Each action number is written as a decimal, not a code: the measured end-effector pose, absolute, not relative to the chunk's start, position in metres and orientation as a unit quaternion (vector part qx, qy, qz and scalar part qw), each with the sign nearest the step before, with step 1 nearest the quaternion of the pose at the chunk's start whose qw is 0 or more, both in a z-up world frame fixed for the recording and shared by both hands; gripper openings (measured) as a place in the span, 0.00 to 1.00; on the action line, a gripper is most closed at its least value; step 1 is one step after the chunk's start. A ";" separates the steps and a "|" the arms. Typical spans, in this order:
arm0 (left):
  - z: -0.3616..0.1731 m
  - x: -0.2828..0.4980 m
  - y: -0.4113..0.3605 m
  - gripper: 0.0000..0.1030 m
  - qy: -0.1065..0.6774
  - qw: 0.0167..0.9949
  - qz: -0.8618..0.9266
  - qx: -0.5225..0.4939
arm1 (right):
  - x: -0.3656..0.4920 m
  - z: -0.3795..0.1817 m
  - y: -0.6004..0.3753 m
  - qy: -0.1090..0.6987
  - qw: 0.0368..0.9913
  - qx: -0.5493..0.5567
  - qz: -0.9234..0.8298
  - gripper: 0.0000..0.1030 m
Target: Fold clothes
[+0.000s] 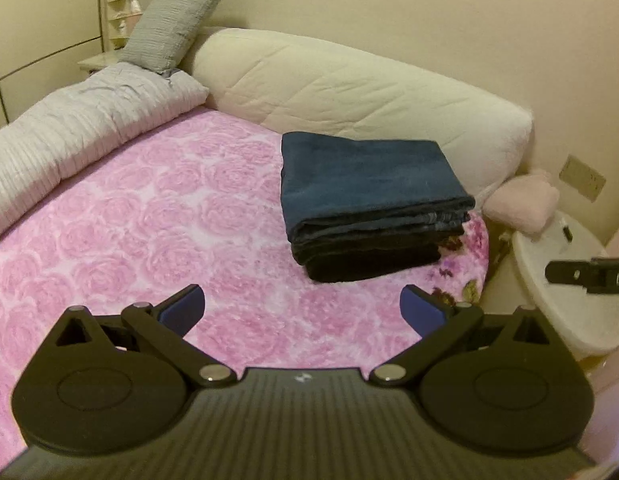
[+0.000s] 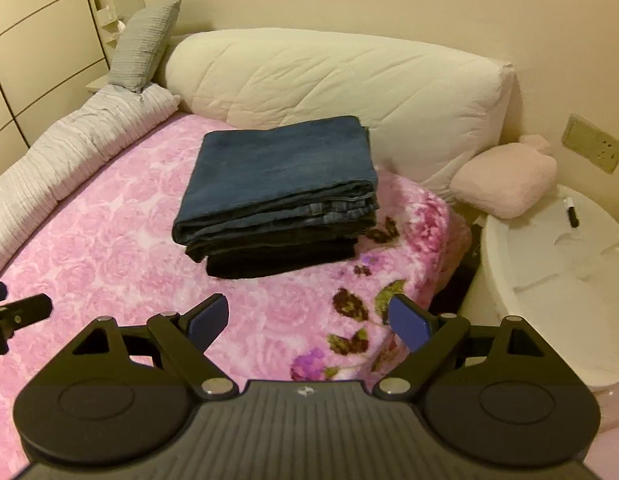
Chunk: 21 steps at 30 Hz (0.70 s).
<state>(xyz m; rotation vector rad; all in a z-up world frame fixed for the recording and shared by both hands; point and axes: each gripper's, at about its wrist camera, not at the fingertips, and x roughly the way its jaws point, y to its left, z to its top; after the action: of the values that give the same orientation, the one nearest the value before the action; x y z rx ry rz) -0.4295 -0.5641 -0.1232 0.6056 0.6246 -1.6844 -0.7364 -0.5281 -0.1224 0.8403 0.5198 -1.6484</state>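
Observation:
A stack of folded clothes [image 1: 365,208] [image 2: 281,196] lies on the pink rose-patterned blanket [image 1: 149,240] [image 2: 109,248], blue jeans on top and darker garments beneath. My left gripper [image 1: 303,310] hovers above the blanket, short of the stack, its blue-padded jaws wide open with nothing between them. My right gripper [image 2: 309,320] also hangs over the blanket near the bed's right edge, jaws wide open and empty. In the left wrist view a finger of the right gripper [image 1: 589,274] shows at the right edge. Part of the left gripper [image 2: 17,312] shows at the left edge of the right wrist view.
A large cream quilted cushion [image 1: 369,92] [image 2: 341,88] leans on the wall behind the stack. A grey rolled duvet [image 1: 69,132] and a grey pillow [image 1: 169,28] line the left. A pink plush cushion [image 2: 505,176] and a white round tub [image 2: 549,272] stand right of the bed.

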 end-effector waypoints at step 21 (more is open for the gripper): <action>-0.136 -0.486 -0.552 0.99 0.289 0.596 -0.698 0.271 | -0.768 -0.138 -0.519 0.234 0.589 0.358 -0.685 0.86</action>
<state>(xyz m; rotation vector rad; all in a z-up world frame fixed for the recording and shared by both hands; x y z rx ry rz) -0.4859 -0.5523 -0.1365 0.6294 0.6718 -1.6215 -0.7680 -0.5192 -0.1378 0.8337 0.5452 -1.5956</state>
